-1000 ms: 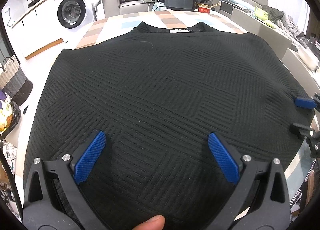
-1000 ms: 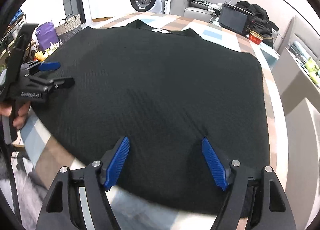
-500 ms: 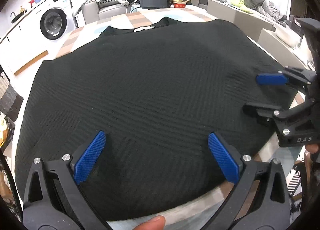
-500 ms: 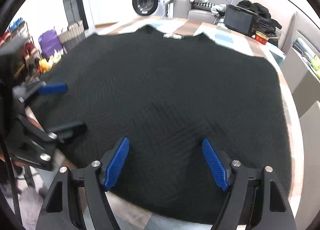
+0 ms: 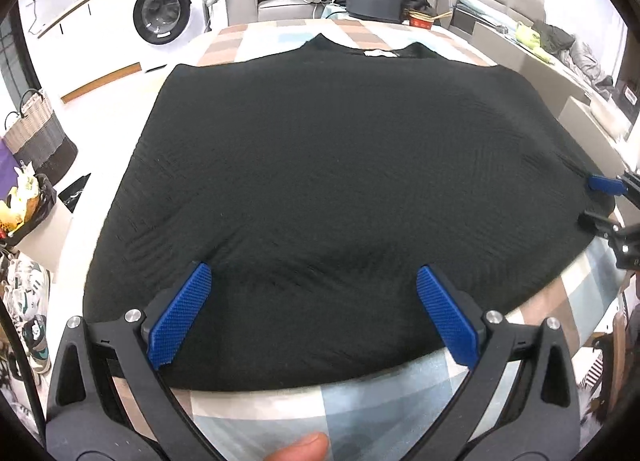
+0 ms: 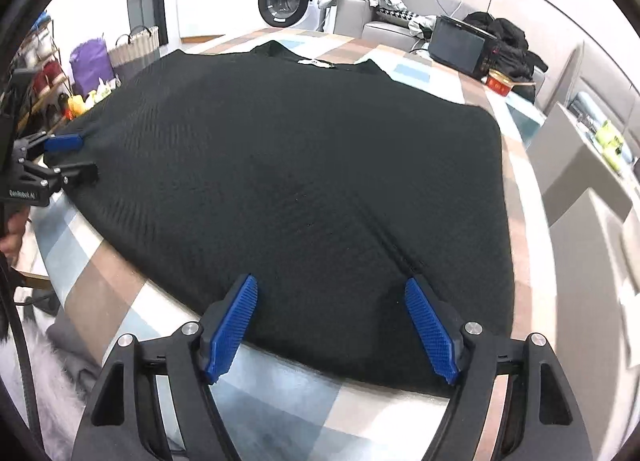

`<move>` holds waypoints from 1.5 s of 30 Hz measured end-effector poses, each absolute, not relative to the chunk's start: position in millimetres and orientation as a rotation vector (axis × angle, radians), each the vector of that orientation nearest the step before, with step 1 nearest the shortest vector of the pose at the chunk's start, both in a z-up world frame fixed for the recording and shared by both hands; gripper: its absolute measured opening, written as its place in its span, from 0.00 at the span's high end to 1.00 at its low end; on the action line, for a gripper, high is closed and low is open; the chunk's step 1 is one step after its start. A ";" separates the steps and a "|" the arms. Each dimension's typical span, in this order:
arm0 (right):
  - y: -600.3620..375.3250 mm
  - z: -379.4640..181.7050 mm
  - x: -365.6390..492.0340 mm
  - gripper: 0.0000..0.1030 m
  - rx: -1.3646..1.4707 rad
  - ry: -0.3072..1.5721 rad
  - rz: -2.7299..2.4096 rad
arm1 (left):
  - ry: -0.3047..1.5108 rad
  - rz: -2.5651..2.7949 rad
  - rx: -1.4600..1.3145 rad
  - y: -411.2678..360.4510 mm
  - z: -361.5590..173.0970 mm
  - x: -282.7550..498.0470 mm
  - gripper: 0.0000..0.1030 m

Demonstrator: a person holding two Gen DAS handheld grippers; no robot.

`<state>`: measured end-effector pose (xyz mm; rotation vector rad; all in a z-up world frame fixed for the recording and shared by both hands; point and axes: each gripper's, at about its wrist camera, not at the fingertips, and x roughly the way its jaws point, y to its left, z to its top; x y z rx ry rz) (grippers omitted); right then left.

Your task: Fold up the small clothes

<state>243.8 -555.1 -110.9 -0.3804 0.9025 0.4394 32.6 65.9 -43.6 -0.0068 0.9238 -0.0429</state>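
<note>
A black textured knit top (image 5: 340, 161) lies spread flat on the checked tablecloth (image 5: 360, 401), its neck and white label at the far end. My left gripper (image 5: 314, 281) stands open over the near hem, nothing pinched between its blue pads. In the right wrist view the left gripper (image 6: 68, 157) sits at the top's (image 6: 300, 165) left edge. My right gripper (image 6: 330, 289) is open over the near right corner of the hem. From the left wrist view the right gripper (image 5: 604, 201) shows at the garment's right edge. A thumb (image 5: 304, 449) peeks in below.
A washing machine (image 5: 164, 13) and a sofa piled with clothes stand beyond the table. A black screen (image 5: 374, 3) and a red bowl (image 5: 420, 21) sit at the table's far end. A woven basket (image 5: 36, 133) is on the floor at left, grey boxes (image 6: 580, 181) at right.
The left gripper swung towards the right gripper, then moved back left and drew off towards the near hem, so tablecloth now shows beneath it. The right gripper has hardly moved. Both stay open.
</note>
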 end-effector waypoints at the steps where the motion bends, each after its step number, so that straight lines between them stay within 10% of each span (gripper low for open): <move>1: -551.4 -108.3 244.0 0.24 -0.375 0.890 0.448 | 0.923 -0.039 -0.003 65.5 -42.8 34.2 0.01; 45: -514.8 -115.4 375.6 0.20 -0.204 0.966 0.386 | 0.984 0.020 -0.035 88.8 -47.8 159.1 0.00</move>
